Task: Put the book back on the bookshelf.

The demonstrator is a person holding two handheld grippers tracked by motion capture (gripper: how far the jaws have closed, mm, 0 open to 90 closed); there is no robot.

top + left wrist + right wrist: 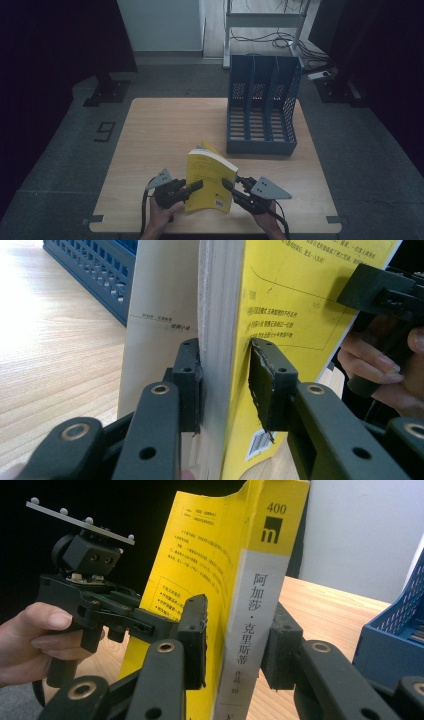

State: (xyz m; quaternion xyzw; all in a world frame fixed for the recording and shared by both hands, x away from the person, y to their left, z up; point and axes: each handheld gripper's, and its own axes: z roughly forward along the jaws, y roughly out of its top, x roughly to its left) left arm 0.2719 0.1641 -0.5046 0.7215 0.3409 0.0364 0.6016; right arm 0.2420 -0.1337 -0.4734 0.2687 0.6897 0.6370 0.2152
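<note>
Two hands at the bottom edge of the high view steady a yellow paperback (209,176) upright on a pale wooden bench (160,130), low and just right of centre in the frame. At lower left of the book, the left gripper (195,186) pinches its fore-edge; in the left gripper view, one pad lies against the page block (216,340) and the worn opposite pad presses the yellow back cover (a barcode sits near the bottom of that cover). At lower right, the right gripper (228,184) stands astride the spine (252,630), a grey-white strip of dark characters beneath a yellow top; the right gripper view shows its pads set close on either side, though firm contact cannot be told from the frames. Behind the book, toward upper right of the high view, a blue three-slot file rack (262,107) stands on the bench, apart from the book.
</note>
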